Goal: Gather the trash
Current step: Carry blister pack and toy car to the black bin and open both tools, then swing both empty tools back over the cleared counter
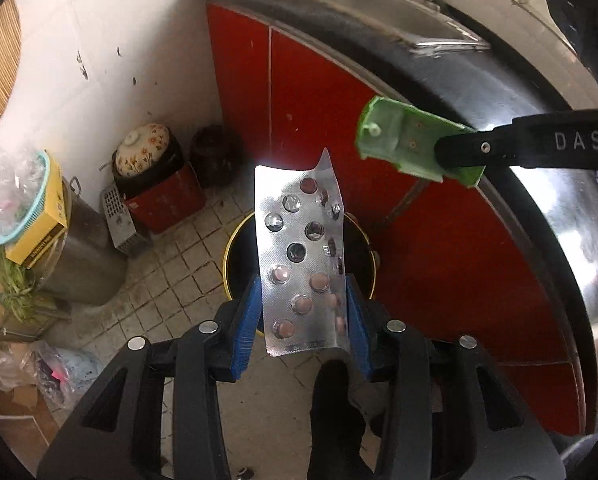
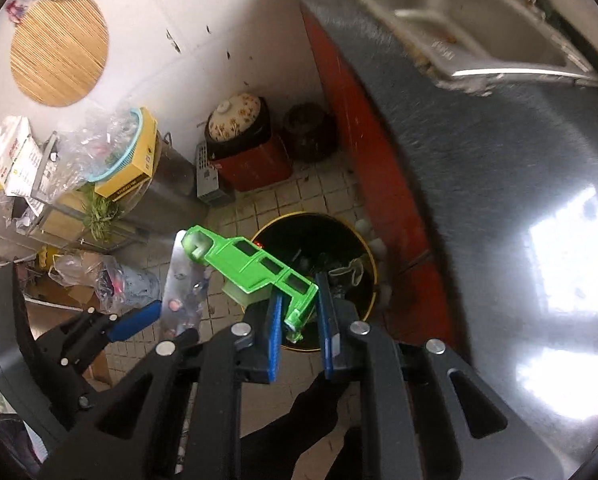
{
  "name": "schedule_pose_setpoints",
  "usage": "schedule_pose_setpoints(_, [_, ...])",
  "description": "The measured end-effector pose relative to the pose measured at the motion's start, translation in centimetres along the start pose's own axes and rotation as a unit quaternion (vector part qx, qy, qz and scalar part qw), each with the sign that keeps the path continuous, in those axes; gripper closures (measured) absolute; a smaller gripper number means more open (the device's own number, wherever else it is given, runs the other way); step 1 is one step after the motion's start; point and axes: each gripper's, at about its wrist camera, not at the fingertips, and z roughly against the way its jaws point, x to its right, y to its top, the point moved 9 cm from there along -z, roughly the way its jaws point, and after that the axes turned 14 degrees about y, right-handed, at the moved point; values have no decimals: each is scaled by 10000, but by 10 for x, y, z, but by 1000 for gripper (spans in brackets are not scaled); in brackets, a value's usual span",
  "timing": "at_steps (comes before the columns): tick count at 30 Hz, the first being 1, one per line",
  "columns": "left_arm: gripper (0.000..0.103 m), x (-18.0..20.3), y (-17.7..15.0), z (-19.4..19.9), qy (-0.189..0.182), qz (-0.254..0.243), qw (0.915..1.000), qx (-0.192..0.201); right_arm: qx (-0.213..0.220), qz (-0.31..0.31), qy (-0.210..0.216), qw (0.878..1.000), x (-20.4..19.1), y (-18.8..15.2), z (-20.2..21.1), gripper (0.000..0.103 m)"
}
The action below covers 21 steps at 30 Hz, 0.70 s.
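My left gripper [image 1: 303, 304] is shut on a silver pill blister pack [image 1: 301, 256] that stands upright between its blue pads, right over a black trash bin with a yellow rim [image 1: 230, 252] on the tiled floor. My right gripper [image 2: 297, 320] is shut on a green plastic toy car shell [image 2: 255, 268], held tilted above the same bin [image 2: 373, 276], which has trash inside. In the left wrist view the green shell [image 1: 399, 140] hangs at upper right in the right gripper's black fingers [image 1: 467, 152]. In the right wrist view the blister pack [image 2: 183, 280] and the left gripper [image 2: 139, 322] sit to the left.
A steel counter [image 2: 479, 168] with a sink [image 2: 459, 12] runs along the right above red cabinet doors [image 1: 319, 112]. By the white wall stand a flowered pot on a red box [image 2: 239, 120], a dark jar [image 2: 309, 132], a metal drum [image 1: 87, 256] and plastic bags [image 2: 111, 280].
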Motion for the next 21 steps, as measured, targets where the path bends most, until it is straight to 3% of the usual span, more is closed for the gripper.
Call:
schedule_pose_setpoints(5, [61,-4,5,-28,-131,57,9999,-85,-169,21,-134,9998,4,10,-26,87])
schedule_pose_setpoints(9, [49,-4,4,-43,-367,105,9991,-184,-244,-60,-156,9996,9,17,-38,82])
schedule_pose_setpoints(11, [48,-5,2,-51,-358,117,9988,-308,-241,-109,-165,9995,11,20,-42,46])
schedule_pose_setpoints(13, [43,-5,-1,-56,-367,113,9985,-382,-156,-41,-199,9997,10,22,-41,35])
schedule_pose_setpoints(18, [30,-6,-4,-54,-343,118,9989,-303,-140,96,-261,9995,11,15,-35,35])
schedule_pose_setpoints(21, [28,-3,-4,-49,-359,35,9990,-272,-105,36,-263,9996,15,10,-27,35])
